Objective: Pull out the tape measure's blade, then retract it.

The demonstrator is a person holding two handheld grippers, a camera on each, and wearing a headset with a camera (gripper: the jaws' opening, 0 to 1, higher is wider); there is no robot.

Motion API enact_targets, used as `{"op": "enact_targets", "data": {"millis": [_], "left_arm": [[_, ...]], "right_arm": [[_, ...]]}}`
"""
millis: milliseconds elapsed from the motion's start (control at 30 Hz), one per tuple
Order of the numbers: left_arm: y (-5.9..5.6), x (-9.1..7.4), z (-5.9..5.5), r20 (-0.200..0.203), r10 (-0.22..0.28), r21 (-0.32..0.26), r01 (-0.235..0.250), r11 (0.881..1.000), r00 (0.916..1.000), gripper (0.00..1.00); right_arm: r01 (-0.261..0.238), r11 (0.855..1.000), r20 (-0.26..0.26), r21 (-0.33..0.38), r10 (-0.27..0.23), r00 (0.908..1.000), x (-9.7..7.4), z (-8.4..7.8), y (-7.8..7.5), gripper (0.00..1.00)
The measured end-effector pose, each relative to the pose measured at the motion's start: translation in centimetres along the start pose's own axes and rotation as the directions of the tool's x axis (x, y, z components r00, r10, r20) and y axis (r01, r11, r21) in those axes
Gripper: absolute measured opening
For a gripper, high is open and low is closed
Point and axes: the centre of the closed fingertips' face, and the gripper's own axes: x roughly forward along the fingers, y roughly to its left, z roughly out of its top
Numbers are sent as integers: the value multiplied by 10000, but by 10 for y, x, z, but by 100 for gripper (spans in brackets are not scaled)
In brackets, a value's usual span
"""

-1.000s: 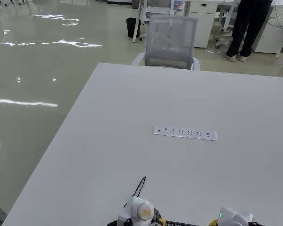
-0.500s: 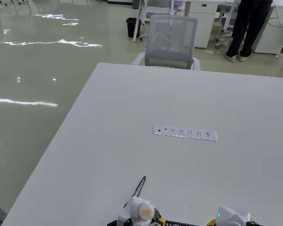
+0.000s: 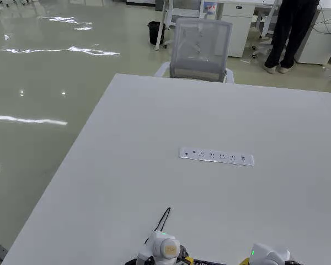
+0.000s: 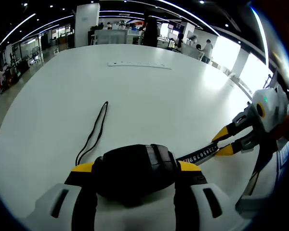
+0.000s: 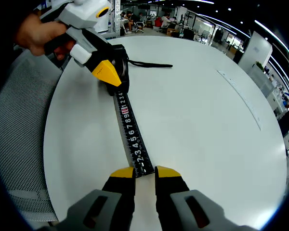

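Note:
A black tape measure case (image 4: 135, 161) sits between the yellow-tipped jaws of my left gripper (image 4: 136, 169), which is shut on it. Its black numbered blade (image 5: 131, 134) runs a short way out across the white table (image 3: 209, 116). My right gripper (image 5: 144, 172) is shut on the blade's end. In the right gripper view, the case (image 5: 118, 60) lies at the upper left with a hand (image 5: 36, 36) on the left gripper behind it. A thin black strap (image 4: 94, 132) trails from the case. In the head view, the left gripper (image 3: 164, 249) and right gripper (image 3: 266, 256) sit at the bottom edge.
A white power strip (image 3: 216, 156) lies flat in the middle of the table. A grey mesh chair (image 3: 200, 49) stands at the far edge. A person in dark trousers (image 3: 289, 33) stands by desks at the back right. Shiny floor runs along the table's left side.
The right gripper has edged a little left toward the left gripper with the blade end in it. The left gripper and case have stayed put.

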Motion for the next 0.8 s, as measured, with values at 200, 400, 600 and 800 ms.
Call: {"op": "enact_targets", "data": {"millis": [200,400,600,800], "left_arm": [[0,-1,0,-27,-14,6,14,10000,10000,62],[0,0,1,-32,-9,12,9,10000,10000,62],[0,1,0,-24,-1,16,1,10000,10000,61],[0,0,0,-11,8,16,-8,10000,10000,62]], "right_arm": [[-18,10000,5,-54,18,10000,-1,2,2,15],[-34,10000,24,-91,34,10000,2,4,2,15],[-46,10000,70,-69,47,10000,2,7,3,15],[-97,9999,107,-113,98,9999,4,9,4,15]]}}
